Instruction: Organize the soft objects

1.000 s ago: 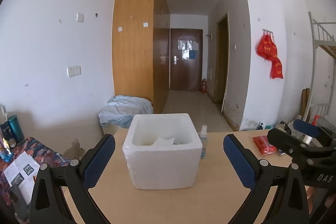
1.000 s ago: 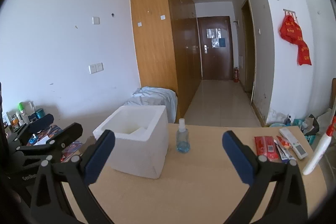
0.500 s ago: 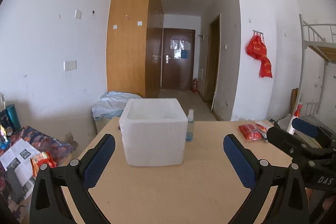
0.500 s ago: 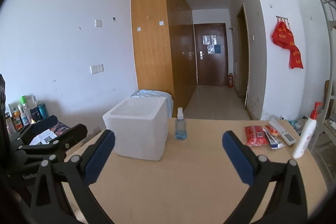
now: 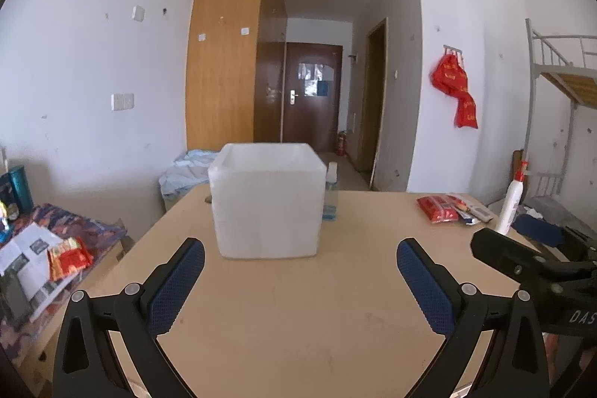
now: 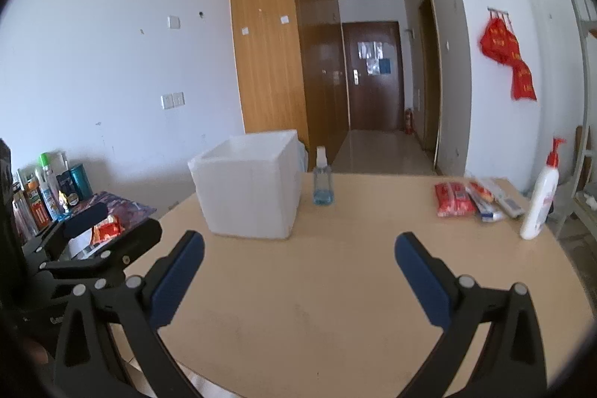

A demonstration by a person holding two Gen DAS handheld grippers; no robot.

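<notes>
Two black hand-held grippers with blue textured pads hang above a light wooden desk in a dormitory-style room. The left hand-held gripper has its fingers spread wide with nothing between them; the right hand-held gripper is likewise spread wide and empty.

A white square foam box, open at the top, stands on the far left part of the desk, ahead of the left hand-held gripper; its contents cannot be seen from this height. Just to the right of the box stands a small clear spray bottle with blue liquid, close to the box's far corner.

Well apart, near the desk's right edge, lies a flat red soft packet, and just beside it a cluster of small items, among them what appears to be a white remote; that area is blurred. Near them stands an upright white pump bottle with a red top.

Left of the desk, a lower surface with a patterned cloth carries papers and an orange-red snack bag.
</notes>
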